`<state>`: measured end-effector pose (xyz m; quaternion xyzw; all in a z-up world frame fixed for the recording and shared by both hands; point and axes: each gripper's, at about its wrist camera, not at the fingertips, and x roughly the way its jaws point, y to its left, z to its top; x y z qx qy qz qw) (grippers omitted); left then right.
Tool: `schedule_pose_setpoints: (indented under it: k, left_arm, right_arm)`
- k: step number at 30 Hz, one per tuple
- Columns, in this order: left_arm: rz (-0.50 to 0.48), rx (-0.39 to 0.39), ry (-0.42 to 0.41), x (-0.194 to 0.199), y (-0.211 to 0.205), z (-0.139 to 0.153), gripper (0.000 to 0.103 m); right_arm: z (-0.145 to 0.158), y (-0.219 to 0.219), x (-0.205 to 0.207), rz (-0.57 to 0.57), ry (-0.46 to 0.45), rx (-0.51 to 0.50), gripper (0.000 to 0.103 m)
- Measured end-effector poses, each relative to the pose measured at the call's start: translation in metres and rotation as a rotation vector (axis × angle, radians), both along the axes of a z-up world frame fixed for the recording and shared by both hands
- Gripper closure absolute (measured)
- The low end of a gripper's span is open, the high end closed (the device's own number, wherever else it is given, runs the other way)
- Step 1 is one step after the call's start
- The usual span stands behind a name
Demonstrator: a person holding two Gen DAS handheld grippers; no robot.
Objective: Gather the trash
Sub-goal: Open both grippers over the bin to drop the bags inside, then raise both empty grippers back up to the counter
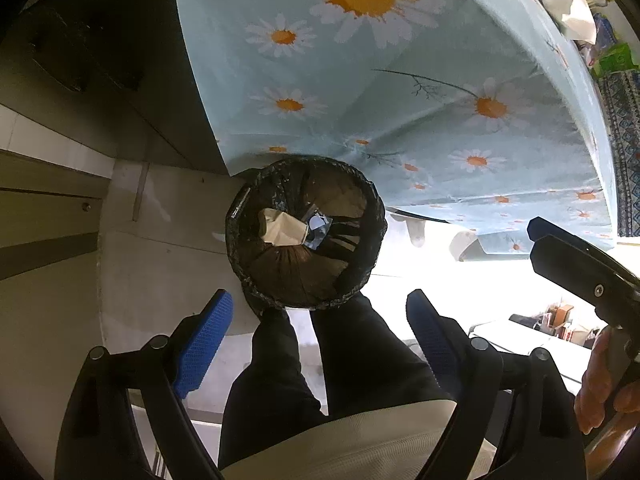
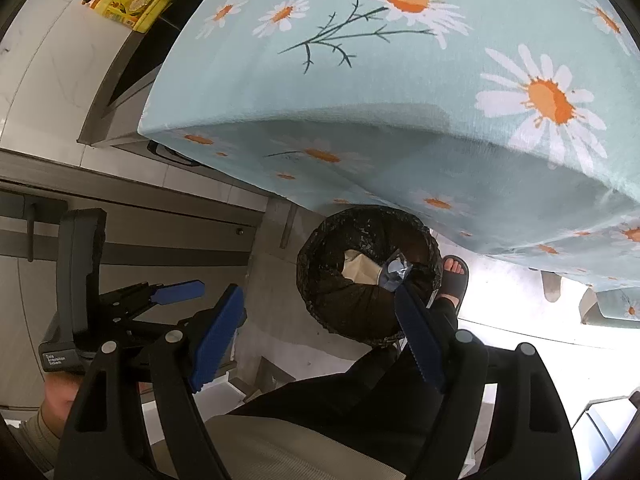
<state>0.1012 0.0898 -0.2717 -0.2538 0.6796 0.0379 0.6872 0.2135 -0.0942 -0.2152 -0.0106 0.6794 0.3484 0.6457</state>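
Daisy tablecloth (image 2: 400, 92), yellow tin (image 2: 128, 6)

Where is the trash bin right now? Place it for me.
The trash bin stands on the floor at the daisy tablecloth's hanging edge, centre in both wrist views, beside the person's sandalled foot.

Daisy-print blue tablecloth (image 2: 400, 92), pale tiled floor (image 1: 152, 280), bright glare

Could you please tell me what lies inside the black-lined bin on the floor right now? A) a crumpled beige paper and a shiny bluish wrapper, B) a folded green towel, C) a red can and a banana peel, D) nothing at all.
A: looking down into the bin, a crumpled beige paper lies beside a shiny bluish wrapper on the dark liner.
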Motion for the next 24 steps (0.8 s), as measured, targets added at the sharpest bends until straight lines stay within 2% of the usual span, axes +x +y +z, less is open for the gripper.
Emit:
schedule_pose_setpoints:
  k: [11,24]
  left_arm:
    - [0.004,0.006,-0.078,0.000,0.006,0.035,0.017]
    - [-0.024,0.054,-0.232,0.018,0.001,0.102,0.017]
  right_arm:
    - [0.027,-0.006,-0.002,-0.023,-0.054,0.022,0.026]
    - [0.079,-0.031,0.008,-0.071,-0.168,0.077,0.026]
